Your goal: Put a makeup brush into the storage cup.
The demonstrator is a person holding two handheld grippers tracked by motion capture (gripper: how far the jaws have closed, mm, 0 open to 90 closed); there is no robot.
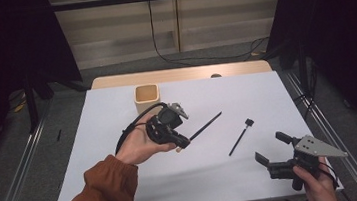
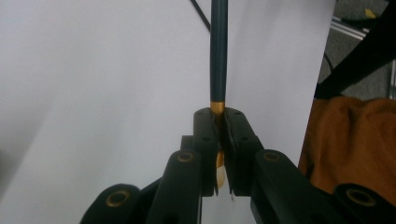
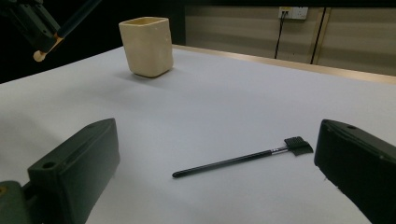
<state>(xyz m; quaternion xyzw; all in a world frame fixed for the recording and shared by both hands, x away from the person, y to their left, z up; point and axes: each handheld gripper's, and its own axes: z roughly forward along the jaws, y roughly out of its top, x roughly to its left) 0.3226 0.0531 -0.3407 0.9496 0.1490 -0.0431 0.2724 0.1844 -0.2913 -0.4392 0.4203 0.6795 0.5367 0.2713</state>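
From the high view, the left gripper (image 1: 183, 141) is held up above the white counter (image 1: 125, 186) by a hand in a rust-coloured sleeve (image 1: 103, 191), and its fingers are clamped on a dark slender brush (image 1: 205, 126) near its gold-banded end. The brush slants up and to the right from the fingers, clear of the surface, with a pale tip poking out below the grip. Just beyond the hand stands a cream square cup (image 1: 146, 98), upright near the far edge. To the right lies a second small black brush (image 1: 240, 136) flat on the counter, its square head pointing away. Near the front right corner the right gripper (image 1: 270, 149) rests low in the other hand, its fingers wide apart with nothing between them.

In the left gripper view, the two fingers (image 2: 205, 140) meet tightly around the held brush (image 2: 218, 51), pinching it at the gold band while the dark handle runs straight up.

In the right gripper view, the fingers (image 3: 74, 168) stand far apart at either side, and the flat-lying brush (image 3: 233, 161) sits on the counter between and beyond them, untouched. The cup (image 3: 146, 45) stands farther back on the left, and the left gripper's fingers (image 3: 32, 23) with the held brush (image 3: 77, 16) hang in the upper left corner.
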